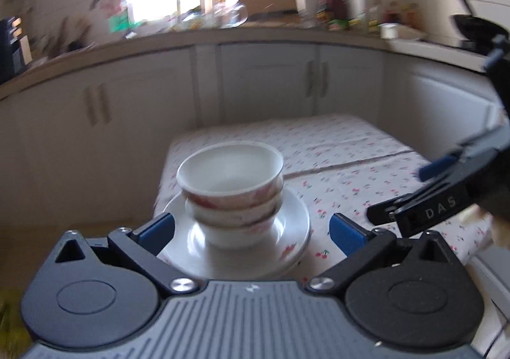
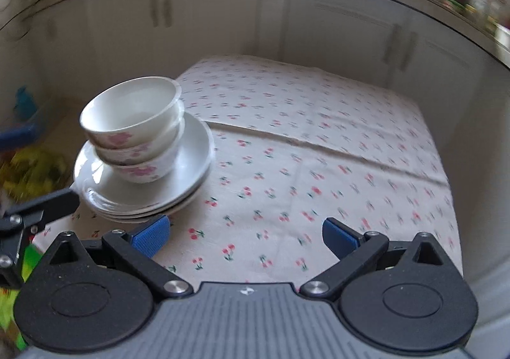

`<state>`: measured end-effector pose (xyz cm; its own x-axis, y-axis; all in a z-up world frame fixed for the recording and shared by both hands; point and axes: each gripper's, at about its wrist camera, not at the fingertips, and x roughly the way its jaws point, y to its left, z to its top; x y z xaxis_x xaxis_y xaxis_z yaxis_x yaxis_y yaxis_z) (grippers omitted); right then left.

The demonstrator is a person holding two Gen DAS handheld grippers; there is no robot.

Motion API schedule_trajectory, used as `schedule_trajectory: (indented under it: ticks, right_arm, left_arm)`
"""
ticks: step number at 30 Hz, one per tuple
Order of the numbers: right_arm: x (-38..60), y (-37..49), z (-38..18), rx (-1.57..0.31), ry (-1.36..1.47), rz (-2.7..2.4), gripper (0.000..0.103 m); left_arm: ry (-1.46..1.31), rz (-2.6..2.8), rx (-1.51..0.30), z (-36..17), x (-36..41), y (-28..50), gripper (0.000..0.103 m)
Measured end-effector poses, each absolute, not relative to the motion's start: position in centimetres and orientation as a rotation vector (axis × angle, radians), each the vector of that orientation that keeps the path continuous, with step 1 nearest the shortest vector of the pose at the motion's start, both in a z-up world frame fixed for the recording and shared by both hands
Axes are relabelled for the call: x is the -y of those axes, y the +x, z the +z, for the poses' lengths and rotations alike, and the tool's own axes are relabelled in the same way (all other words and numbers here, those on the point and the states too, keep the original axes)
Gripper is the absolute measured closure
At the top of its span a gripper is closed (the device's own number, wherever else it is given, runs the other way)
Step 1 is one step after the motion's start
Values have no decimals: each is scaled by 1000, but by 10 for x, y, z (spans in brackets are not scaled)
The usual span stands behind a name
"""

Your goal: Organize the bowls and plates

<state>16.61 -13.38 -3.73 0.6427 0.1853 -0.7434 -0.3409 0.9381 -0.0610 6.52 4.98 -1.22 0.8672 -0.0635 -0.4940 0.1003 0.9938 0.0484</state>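
Three floral bowls point(image 1: 231, 190) sit nested one in another on a stack of white plates point(image 1: 287, 228), and the whole pile stands at the near left corner of a small counter covered by a cherry-print cloth point(image 2: 318, 167). The plates look to sit close to the cloth's edge, and the bowl tower leans a little, its top rim tilted.

The left gripper point(image 1: 251, 231) hangs just in front of the pile with its fingers spread wide and empty, one blue pad on either side of the plate rim. The right gripper point(image 2: 244, 234) is likewise spread and holds nothing, over bare cloth to the right of the plates; its left pad point(image 2: 151, 236) is just beside the lowest plate's edge.

My worry is the corner. A nudge from either hand against the plate rim could slide the pile off the edge, and a sideways knock on the bowls could topple the leaning top one. The glazed china looks slippery, so a shallow pinch on a rim could let it slip.
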Motion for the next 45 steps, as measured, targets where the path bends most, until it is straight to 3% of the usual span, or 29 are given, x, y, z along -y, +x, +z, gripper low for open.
schedule_trajectory:
  ticks: [12,45]
  right_arm:
    - [151,133,-21,-763,-131,181,0]
    - [156,122,-6,-700,-101,159,0]
  left_arm:
    - [-8,66,-605,8,-28,62,1]
    - [-12,51,-580,22,-21,58,1]
